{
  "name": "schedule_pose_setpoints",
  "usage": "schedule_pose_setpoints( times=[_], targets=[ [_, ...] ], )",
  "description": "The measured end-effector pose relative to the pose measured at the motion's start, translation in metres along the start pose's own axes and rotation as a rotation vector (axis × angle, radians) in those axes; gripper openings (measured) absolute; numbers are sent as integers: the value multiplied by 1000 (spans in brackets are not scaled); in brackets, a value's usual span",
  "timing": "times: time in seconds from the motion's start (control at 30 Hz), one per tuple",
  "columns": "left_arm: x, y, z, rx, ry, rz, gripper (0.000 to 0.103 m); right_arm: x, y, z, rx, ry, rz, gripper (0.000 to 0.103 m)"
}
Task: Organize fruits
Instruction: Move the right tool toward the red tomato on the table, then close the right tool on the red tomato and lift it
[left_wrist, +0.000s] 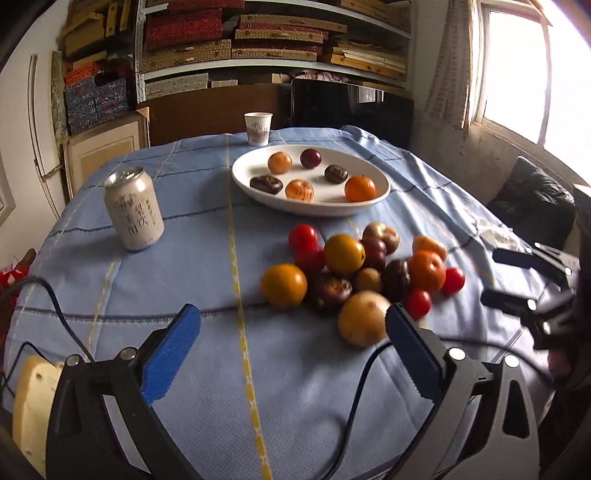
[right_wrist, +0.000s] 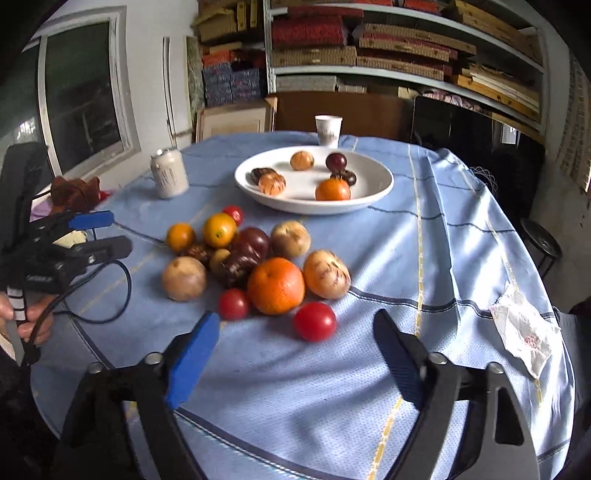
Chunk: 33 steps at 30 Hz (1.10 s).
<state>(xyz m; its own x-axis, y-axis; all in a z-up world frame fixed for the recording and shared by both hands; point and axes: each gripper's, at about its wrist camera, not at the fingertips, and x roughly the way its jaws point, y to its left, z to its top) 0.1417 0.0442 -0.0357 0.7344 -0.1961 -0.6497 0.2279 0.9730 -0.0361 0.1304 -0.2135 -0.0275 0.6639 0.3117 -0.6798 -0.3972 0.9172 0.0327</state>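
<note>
Fruit pile (left_wrist: 364, 275) heaped on a blue-clothed worktop (left_wrist: 207, 354).
Both tools, left tool (left_wrist: 291, 334) and right tool (right_wrist: 295, 339), are held spread and empty; six fruits (some dark) are seen in the far white plate (left_wrist: 243, 177).

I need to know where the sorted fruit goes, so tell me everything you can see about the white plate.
The white plate is a wide, shallow oval dish, glossy like ceramic, lying flat on the blue tablecloth beyond the loose fruit pile. It holds six pieces: three orange, three dark. A paper cup stands just behind it. Neither gripper touches it.
</note>
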Motion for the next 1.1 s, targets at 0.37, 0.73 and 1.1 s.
schedule_pose_setpoints(
  times=[0.37,0.73,1.1],
  targets=[
    [-1,-1,-2,4,-22,-45,98,29,-8,3,15,100,-23,49],
    [1,0,-2,-6,-11,-47,98,44,-3,6,-23,153,-40,40],
    [9,5,-2,-30,19,-51,98,38,-1,4,-29,127,-60,32]
  ],
)
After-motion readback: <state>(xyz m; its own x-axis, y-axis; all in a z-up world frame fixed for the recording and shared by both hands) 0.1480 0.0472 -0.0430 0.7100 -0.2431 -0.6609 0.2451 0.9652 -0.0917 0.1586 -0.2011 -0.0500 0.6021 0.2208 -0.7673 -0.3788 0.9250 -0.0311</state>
